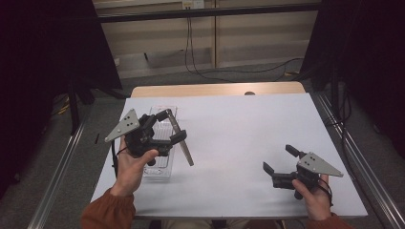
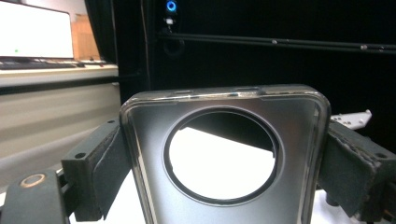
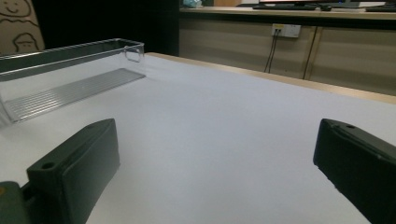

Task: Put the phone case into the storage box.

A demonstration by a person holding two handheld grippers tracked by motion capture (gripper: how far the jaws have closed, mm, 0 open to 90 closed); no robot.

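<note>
Grey Phone Case Clamped in Left Gripper Above the Table

Grey and glossy, the phone case (image 2: 224,154) sits between the two black jaws of the left gripper (image 1: 174,126), which press against its two long edges. In the left gripper view the case stands upright, with a large round camera cutout through which the white table surface is visible. In the high view the case (image 1: 181,138) appears edge-on as a thin slanted bar, held above the table beside the clear plastic tray (image 1: 160,169). The left hand (image 1: 136,162) grips the tool body from below, over the near part of the tray.

The tray is a long transparent bin with a ribbed floor, lying on the left portion of the white table (image 1: 239,143); the right gripper view shows it (image 3: 70,70) with nothing inside.

The right gripper (image 1: 282,160) is held by the right hand (image 1: 313,193) near the table's right front area, well apart from the case. Its jaws stand wide apart with nothing between them, only bare table surface (image 3: 210,140).
</note>
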